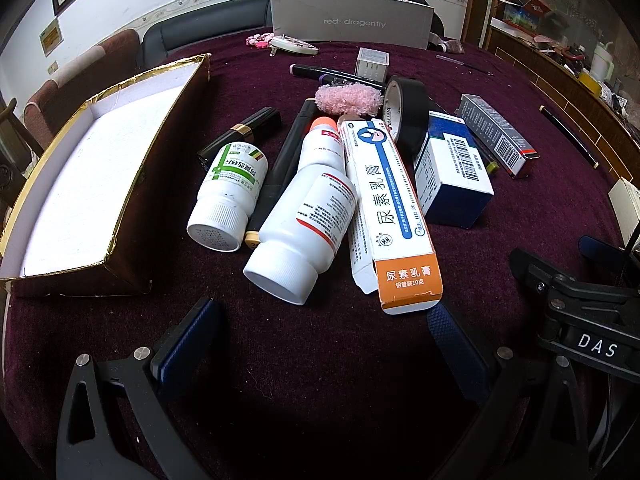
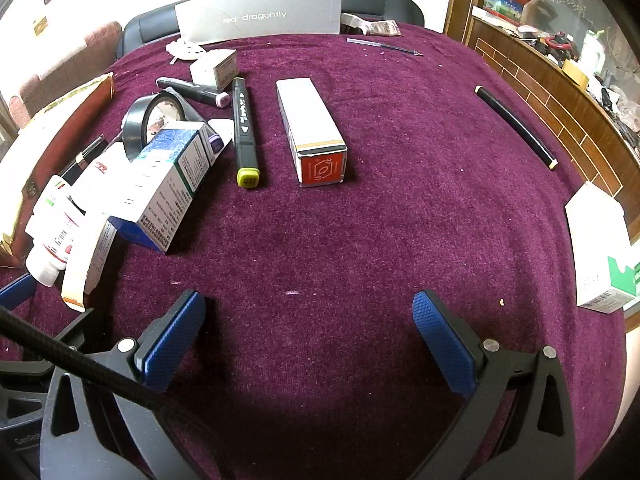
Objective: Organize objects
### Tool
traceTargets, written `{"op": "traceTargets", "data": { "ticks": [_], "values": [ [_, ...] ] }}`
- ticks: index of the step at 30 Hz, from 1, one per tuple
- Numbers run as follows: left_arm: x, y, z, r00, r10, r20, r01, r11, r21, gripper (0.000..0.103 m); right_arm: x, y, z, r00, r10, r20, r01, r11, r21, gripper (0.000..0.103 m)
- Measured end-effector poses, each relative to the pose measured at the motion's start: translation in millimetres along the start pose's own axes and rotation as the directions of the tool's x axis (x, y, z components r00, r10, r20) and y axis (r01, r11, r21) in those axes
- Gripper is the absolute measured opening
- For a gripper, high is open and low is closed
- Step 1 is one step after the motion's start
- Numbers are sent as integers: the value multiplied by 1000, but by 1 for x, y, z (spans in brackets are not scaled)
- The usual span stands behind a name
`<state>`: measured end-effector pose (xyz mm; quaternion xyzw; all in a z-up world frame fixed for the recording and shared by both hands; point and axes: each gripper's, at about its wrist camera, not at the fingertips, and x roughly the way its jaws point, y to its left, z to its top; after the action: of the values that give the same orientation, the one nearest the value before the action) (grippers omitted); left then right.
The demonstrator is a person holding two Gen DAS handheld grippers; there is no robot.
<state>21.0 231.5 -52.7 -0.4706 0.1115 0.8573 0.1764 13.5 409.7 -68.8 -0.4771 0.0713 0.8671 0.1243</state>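
Observation:
A pile of objects lies on the purple cloth. In the left wrist view I see a large white bottle [image 1: 304, 216], a smaller green-label bottle [image 1: 230, 192], a long ointment box [image 1: 390, 208], a blue box [image 1: 452, 172], black tape [image 1: 408, 112], a pink scrubber [image 1: 348, 98] and a lipstick [image 1: 244, 132]. The open brown tray box [image 1: 132, 176] stands left of the pile. My left gripper [image 1: 320, 316] is open and empty, just in front of the pile. My right gripper [image 2: 308, 312] is open and empty over bare cloth, with an orange-ended box [image 2: 310, 130] and a marker [image 2: 245, 128] ahead.
A grey "red dragonfly" box [image 1: 352, 20] stands at the table's far edge. A black pen [image 2: 516, 126] and a white-green box [image 2: 604, 248] lie at the right. A small white box [image 2: 216, 66] and a wooden cabinet [image 2: 560, 92] are beyond.

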Motion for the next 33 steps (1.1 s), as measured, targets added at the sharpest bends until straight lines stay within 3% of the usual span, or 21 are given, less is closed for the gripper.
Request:
{"op": "traceTargets", "data": {
  "ticks": [33],
  "values": [
    [0,2,0,1000,0,0,0,1000,-1,102,0,0,0,1000,1,0,-1,1000,-1,103]
  ]
}}
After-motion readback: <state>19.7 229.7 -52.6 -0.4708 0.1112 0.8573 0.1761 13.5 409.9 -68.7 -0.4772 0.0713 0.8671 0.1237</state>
